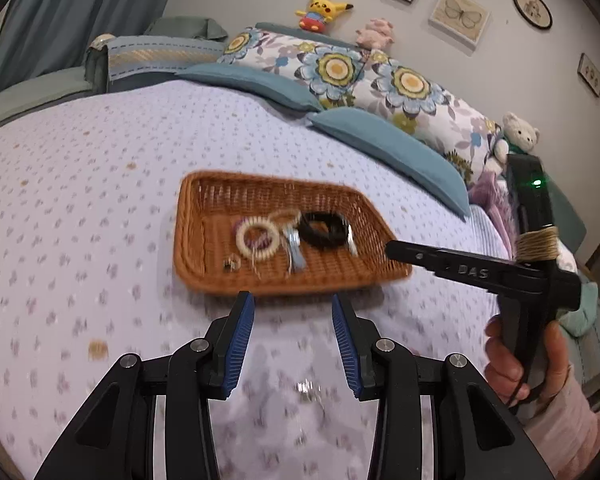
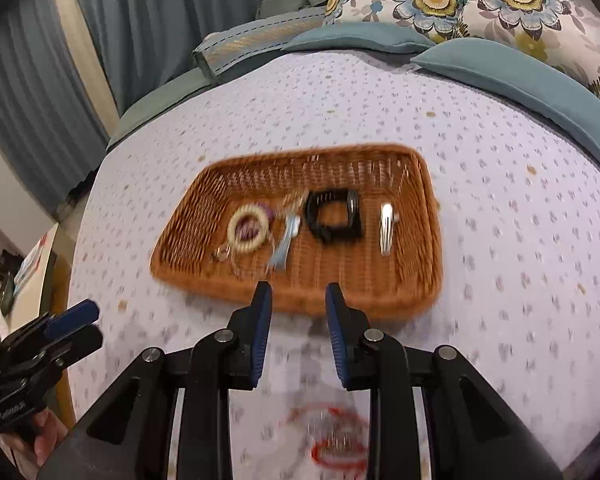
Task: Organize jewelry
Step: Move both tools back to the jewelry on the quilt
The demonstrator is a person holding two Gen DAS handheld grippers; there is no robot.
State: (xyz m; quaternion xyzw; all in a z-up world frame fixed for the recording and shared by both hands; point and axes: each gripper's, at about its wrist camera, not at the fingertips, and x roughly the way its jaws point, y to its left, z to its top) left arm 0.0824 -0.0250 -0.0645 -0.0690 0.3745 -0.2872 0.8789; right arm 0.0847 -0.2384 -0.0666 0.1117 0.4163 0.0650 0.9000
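Left hand-held gripper (image 1: 293, 306) wide apart, empty, over the bed (image 1: 80, 200) — wicker tray (image 2: 428, 280) just ahead holds cream coil ring (image 2: 247, 229), black band (image 2: 334, 218), silver clip (image 2: 386, 229). Right hand-held gripper (image 2: 299, 298) also parted, empty, at the tray's near rim.

The woven basket (image 2: 416, 280) lies on the bed (image 2: 520, 208) with bare bedspread on every side of it. Inside the basket, the near strip of floor (below the black band (image 2: 334, 220) and silver clip (image 2: 387, 230)) lies bare. Beyond the basket, pillows (image 1: 380, 76) close off the bed.
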